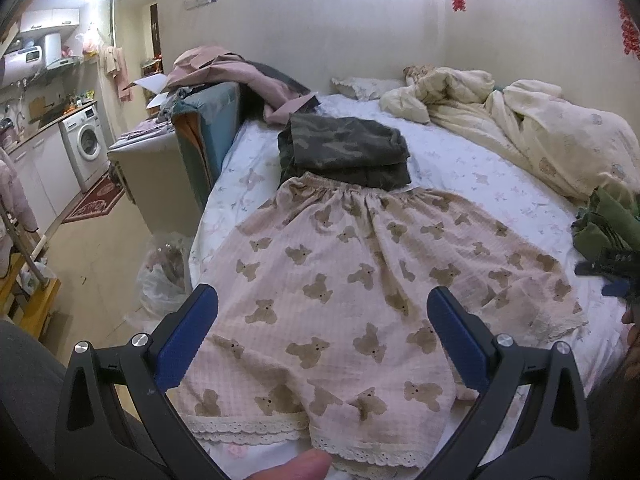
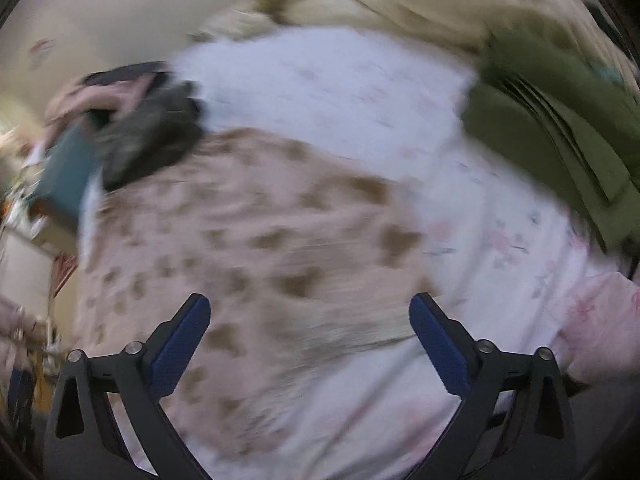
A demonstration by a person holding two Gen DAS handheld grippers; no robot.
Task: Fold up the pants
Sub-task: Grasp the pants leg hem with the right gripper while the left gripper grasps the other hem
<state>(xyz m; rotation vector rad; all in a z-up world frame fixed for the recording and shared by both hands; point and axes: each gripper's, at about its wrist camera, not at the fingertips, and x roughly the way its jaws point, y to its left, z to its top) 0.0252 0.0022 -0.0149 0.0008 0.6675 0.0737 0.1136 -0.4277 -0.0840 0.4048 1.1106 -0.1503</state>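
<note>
we've got the pink waffle-weave shorts with brown teddy-bear print and cream lace hems [image 1: 348, 280] spread flat on the white floral bedsheet [image 1: 480, 176], waistband at the far end, both leg hems at the near edge of the bed. a folded camouflage-green garment [image 1: 344, 148] sits on the far side, touching or just overlapping the waistband. an olive-green garment [image 1: 608, 220] lies well off to the right, a rumpled cream duvet [image 1: 520, 120] far right.

left gripper [image 1: 322, 320] hovers over the near-left leg, jaws spread wide, nothing between them. right gripper [image 2: 310, 328] also spread wide and empty, over the right leg hem area (that view is heavily motion-blurred, so contact with the cloth can't be judged).

handling, as we read it: light, thin, fully limp cotton, no stiffness, not slippery, not fragile apart from the lace trim. it'll drape and bunch if lifted from one point, and it may drag across the sheet. we'd pinch at the corners: one gripper on the outer end of a leg hem, one on the waistband end of the same side, then carry that side over the other. the gathered elastic waistband is the thickest, safest bite; avoid grabbing the sheet underneath.
</note>
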